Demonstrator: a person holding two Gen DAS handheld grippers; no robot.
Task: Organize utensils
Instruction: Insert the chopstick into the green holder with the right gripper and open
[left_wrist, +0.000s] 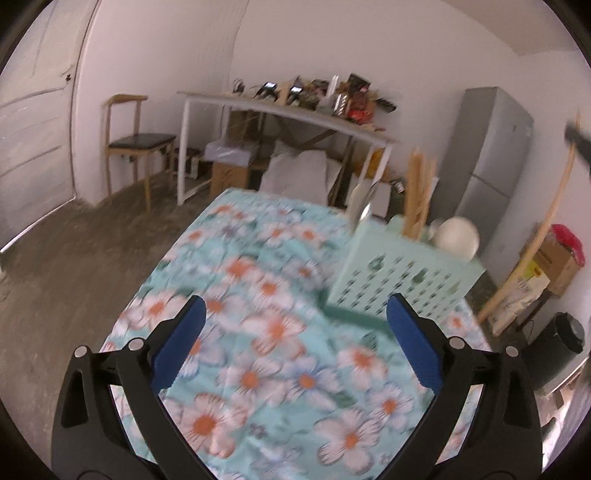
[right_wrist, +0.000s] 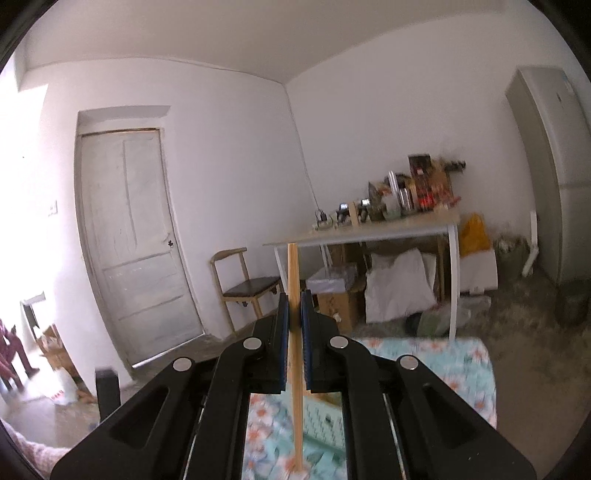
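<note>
While the left gripper (left_wrist: 295, 328) hangs wide open and empty above the floral tablecloth (left_wrist: 258, 332), the right gripper (right_wrist: 294, 332) pinches one upright wooden chopstick (right_wrist: 294, 317). Mint basket (left_wrist: 402, 284), near the table's far right corner, holds chopsticks (left_wrist: 417, 195), metal spoon (left_wrist: 364, 206), white ladle (left_wrist: 460, 236).

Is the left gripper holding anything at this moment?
No, the left gripper is wide open above the floral tablecloth, with nothing between its blue pads.

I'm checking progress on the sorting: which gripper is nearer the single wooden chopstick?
Right. The right gripper is shut on the single wooden chopstick; the left gripper hangs open above the floral tablecloth, holding nothing.
</note>
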